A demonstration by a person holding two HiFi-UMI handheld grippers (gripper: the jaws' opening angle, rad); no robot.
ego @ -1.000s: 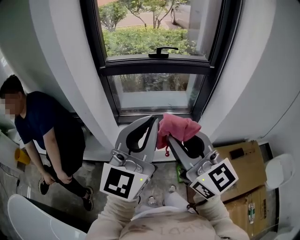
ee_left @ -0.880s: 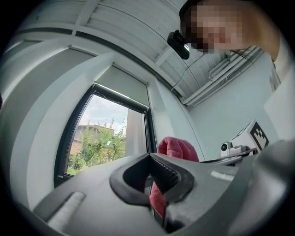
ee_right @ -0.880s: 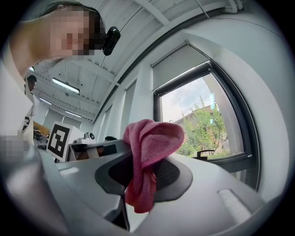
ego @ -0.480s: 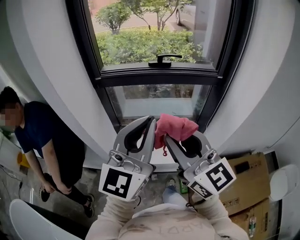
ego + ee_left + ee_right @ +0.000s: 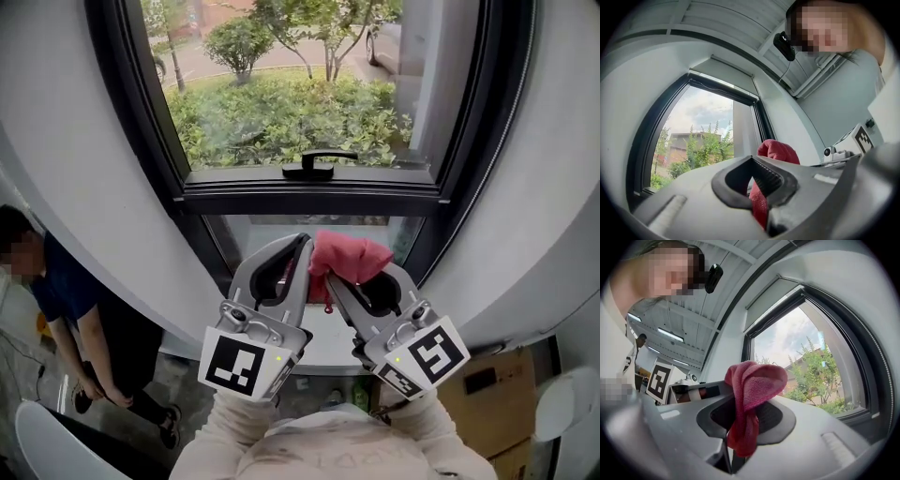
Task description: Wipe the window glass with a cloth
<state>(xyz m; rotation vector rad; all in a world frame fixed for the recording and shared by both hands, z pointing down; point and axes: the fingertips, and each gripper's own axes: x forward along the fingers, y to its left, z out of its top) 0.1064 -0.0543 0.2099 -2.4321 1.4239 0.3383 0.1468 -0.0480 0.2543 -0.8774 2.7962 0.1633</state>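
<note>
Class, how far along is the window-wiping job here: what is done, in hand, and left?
Done: the pink cloth is picked up, clamped in the right gripper. In hand: it is held up before the window glass. Left: the wiping itself; no contact with the glass shows yet.

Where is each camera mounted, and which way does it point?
Head view: on the person's head, looking steeply down at the window, left gripper, right gripper, sleeves.
Left gripper view: on that gripper, looking along its jaws toward the window.
Right gripper view: likewise, jaws clamping the pink cloth.
Shared: all three show window and cloth.
</note>
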